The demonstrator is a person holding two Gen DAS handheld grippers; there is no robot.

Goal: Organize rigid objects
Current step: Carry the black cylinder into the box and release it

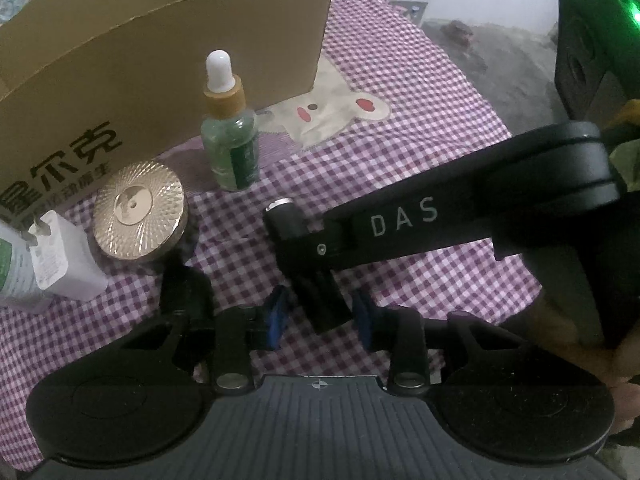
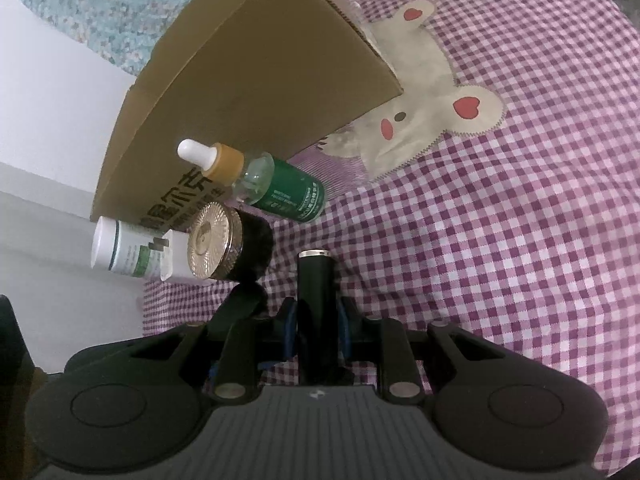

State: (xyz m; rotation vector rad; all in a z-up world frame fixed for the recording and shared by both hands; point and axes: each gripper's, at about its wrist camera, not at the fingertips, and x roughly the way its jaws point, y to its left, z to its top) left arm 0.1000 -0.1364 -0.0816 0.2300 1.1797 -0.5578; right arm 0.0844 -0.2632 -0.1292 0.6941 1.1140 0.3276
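A black tube with a silver end (image 1: 282, 220) (image 2: 316, 280) stands tilted above the checked cloth, and my right gripper (image 2: 318, 328) is shut on it. In the left wrist view that right gripper (image 1: 296, 248) reaches in from the right, its finger marked "DAS". My left gripper (image 1: 320, 316) sits just below, its blue pads (image 1: 276, 316) on either side of the tube's lower end with a small gap on each side. A green dropper bottle (image 1: 230, 140) (image 2: 276, 184), a gold-lidded jar (image 1: 140, 212) (image 2: 216, 240), a white plug (image 1: 60, 260) and a white bottle (image 2: 120, 252) stand by the box.
An open cardboard box (image 1: 160, 60) (image 2: 260, 80) stands behind the row of objects. The purple checked cloth carries a bear patch (image 1: 332, 112) (image 2: 420, 120). A hand (image 1: 616, 380) shows at the lower right of the left wrist view. Grey floor lies beyond the cloth's far edge.
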